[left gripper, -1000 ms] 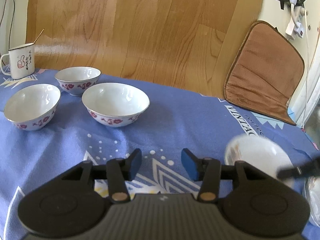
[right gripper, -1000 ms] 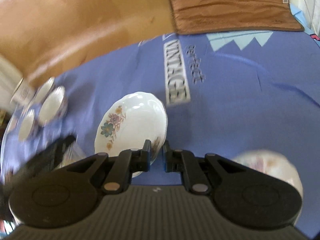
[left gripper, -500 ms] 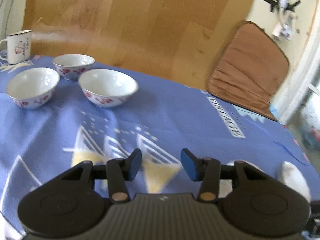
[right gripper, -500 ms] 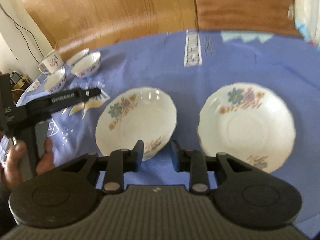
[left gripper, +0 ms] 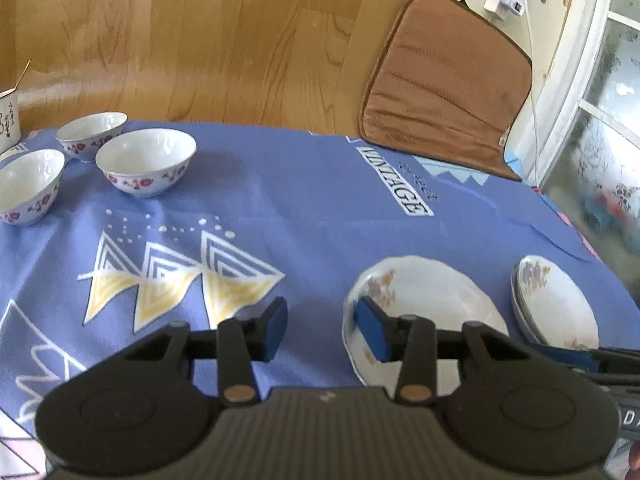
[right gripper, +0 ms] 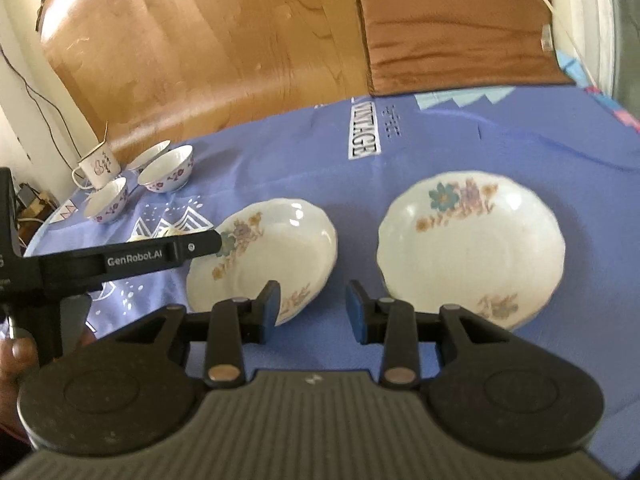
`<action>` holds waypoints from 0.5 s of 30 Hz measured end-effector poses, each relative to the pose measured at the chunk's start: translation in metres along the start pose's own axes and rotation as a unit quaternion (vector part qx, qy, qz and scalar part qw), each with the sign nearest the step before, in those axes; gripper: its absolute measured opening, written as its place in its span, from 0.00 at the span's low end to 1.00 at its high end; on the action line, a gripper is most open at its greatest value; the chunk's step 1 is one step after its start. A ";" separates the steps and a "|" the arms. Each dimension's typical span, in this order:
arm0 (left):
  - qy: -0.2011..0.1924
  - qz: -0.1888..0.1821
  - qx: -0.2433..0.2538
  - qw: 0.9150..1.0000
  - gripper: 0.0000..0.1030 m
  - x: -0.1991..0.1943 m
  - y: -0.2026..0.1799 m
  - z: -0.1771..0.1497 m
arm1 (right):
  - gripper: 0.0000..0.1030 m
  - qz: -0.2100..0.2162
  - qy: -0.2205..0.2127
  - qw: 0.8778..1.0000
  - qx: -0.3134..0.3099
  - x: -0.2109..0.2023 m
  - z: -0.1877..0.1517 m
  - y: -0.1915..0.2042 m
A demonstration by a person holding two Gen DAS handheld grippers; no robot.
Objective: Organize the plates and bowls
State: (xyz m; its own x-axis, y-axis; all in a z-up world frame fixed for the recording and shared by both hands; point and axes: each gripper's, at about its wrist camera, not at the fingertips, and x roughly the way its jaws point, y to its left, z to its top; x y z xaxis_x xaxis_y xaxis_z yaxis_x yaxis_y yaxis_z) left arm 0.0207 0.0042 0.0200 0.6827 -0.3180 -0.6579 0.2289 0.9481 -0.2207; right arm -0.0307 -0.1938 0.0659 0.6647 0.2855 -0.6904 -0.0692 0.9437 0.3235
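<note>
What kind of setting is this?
Likely a home dining spot: a blue patterned tablecloth holds white floral china plates and bowls, with a brown chair cushion behind.

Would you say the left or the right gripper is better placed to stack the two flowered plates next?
Probably the right gripper: open and empty, with the near plate at its left pad. The left gripper reaches it from the side.

Just ahead of the right hand-held gripper (right gripper: 312,306) two plates lie side by side on the tabletop (right gripper: 420,152): the left plate (right gripper: 264,260) and the right plate (right gripper: 472,240). Three bowls (right gripper: 166,170) and a mug (right gripper: 98,166) sit well apart, far ahead-left.
</note>
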 end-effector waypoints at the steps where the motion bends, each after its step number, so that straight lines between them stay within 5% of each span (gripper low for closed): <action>1: 0.002 0.001 0.001 1.000 0.38 0.000 -0.001 -0.001 | 0.38 0.002 0.001 1.000 0.003 0.001 -0.002 0.000; 7: 0.007 -0.005 0.007 1.000 0.37 -0.002 -0.005 -0.008 | 0.37 0.004 -0.002 1.000 0.031 0.007 -0.006 -0.003; 9: 0.008 -0.005 0.012 1.000 0.28 -0.002 -0.007 -0.010 | 0.36 0.006 -0.003 0.999 0.046 0.008 -0.008 -0.008; 11: 0.009 -0.018 0.012 1.000 0.17 -0.003 -0.009 -0.011 | 0.31 0.015 -0.004 0.998 0.059 0.007 -0.010 -0.010; 13: 0.008 -0.022 0.012 1.000 0.15 -0.004 -0.011 -0.012 | 0.18 0.027 -0.006 0.998 0.059 0.006 -0.011 -0.010; 15: 0.009 -0.021 0.010 1.000 0.15 -0.005 -0.012 -0.012 | 0.18 0.025 -0.010 0.999 0.046 0.006 -0.012 -0.005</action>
State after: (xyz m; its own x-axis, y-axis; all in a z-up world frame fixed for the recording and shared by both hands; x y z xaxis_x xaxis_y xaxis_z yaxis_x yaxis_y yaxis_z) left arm 0.0062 -0.0058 0.0172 0.6603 -0.3568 -0.6608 0.2704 0.9339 -0.2341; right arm -0.0357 -0.1945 0.0527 0.6762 0.3272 -0.6600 -0.0343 0.9089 0.4155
